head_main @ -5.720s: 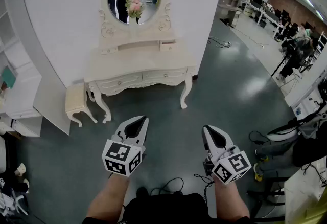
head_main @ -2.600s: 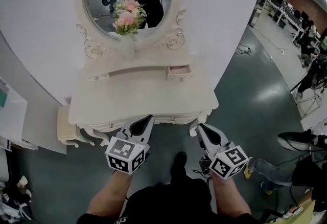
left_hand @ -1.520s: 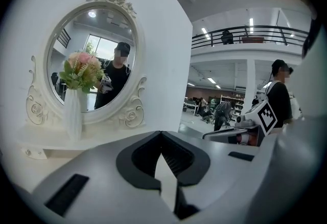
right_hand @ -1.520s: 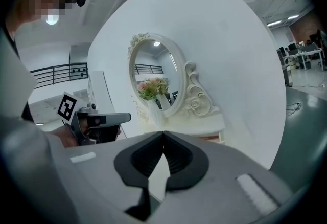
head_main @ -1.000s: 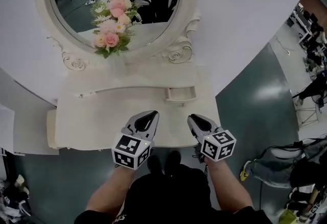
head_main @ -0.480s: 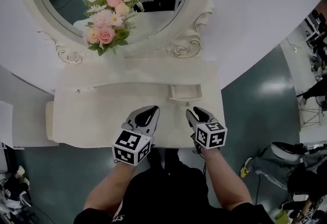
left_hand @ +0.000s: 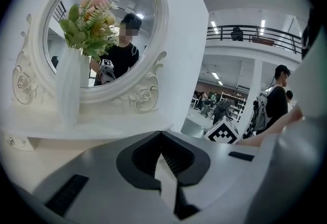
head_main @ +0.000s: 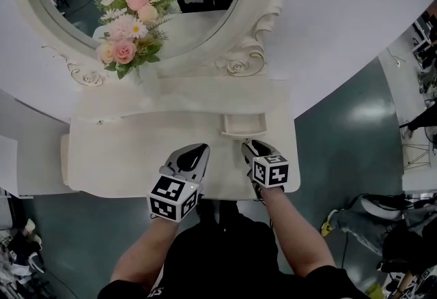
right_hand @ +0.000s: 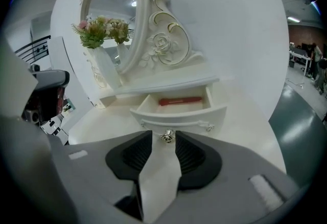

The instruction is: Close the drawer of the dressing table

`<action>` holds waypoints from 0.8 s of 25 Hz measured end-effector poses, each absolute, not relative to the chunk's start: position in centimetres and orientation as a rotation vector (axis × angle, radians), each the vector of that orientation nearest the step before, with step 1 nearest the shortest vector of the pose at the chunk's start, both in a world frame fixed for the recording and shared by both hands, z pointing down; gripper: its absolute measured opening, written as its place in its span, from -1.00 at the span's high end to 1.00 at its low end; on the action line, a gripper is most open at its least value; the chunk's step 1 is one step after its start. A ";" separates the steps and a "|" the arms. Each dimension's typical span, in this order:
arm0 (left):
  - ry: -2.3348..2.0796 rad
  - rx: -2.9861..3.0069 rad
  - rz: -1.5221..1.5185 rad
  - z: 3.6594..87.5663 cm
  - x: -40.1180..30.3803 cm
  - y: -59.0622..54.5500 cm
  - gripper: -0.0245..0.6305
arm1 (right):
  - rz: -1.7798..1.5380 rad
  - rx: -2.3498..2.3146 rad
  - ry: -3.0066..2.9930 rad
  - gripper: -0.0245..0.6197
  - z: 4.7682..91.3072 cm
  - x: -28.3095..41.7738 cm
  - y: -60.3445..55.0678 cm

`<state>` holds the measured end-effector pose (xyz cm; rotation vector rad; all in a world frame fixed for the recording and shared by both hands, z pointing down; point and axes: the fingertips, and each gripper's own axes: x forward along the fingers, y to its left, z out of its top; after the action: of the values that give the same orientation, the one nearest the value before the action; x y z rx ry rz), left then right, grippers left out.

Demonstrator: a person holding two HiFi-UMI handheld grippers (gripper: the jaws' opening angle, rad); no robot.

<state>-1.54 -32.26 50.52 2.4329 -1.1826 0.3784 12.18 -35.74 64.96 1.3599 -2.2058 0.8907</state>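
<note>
Now: the right gripper's jaws have just been opening and stand wide and empty, with the knob at their mouth, untouched. The left gripper is clenched on nothing, off to the side. The open drawer lies straight ahead of the right tips on the dressing table, its front crosswise, so I judge the right hand nearer.

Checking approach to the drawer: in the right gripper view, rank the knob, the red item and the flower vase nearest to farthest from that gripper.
The right gripper has just been opening its jaws; the knob is at their tips, ungripped.
1. The knob, straight ahead on the drawer.
2. The red item, inside the drawer.
3. The flower vase, back left before the mirror.
</note>
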 end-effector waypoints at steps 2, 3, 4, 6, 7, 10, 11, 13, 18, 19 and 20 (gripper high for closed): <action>-1.188 2.422 0.383 50.8 -1.5 -32.3 0.91 | 0.900 1.353 -2.196 0.46 65.5 12.1 -36.0; -1.189 2.418 0.386 50.9 -1.5 -32.4 0.91 | 0.906 1.349 -2.190 0.46 65.7 12.1 -36.1; -1.189 2.415 0.387 51.0 -1.4 -32.4 0.91 | 0.911 1.346 -2.185 0.46 65.9 12.1 -36.2; -1.187 2.414 0.389 51.1 -1.1 -32.5 0.91 | 0.917 1.335 -2.173 0.46 66.3 12.1 -36.4; -1.185 2.414 0.389 51.1 -0.9 -32.5 0.91 | 0.918 1.329 -2.168 0.46 66.5 12.1 -36.5; -1.187 2.411 0.390 51.1 -0.9 -32.5 0.91 | 0.902 1.321 -2.157 0.56 66.8 12.0 -36.6; -1.193 2.406 0.391 51.1 -1.1 -32.5 0.91 | 0.884 1.318 -2.158 0.59 66.8 11.7 -36.6; -1.205 2.399 0.393 51.2 -1.5 -32.6 0.91 | 0.837 1.304 -2.165 0.60 66.9 11.4 -36.6; -1.211 2.395 0.390 51.1 -1.4 -32.6 0.91 | 0.781 1.291 -2.190 0.61 66.2 11.3 -36.9; -1.213 2.394 0.388 51.1 -1.4 -32.5 0.90 | 0.776 1.292 -2.195 0.61 65.9 11.2 -37.0; -1.214 2.393 0.386 51.0 -1.5 -32.5 0.91 | 0.773 1.293 -2.199 0.62 65.7 11.2 -37.1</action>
<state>-1.45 -32.52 50.99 2.3929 -1.2143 0.3864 11.17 -37.08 65.71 1.2932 -2.1992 0.7729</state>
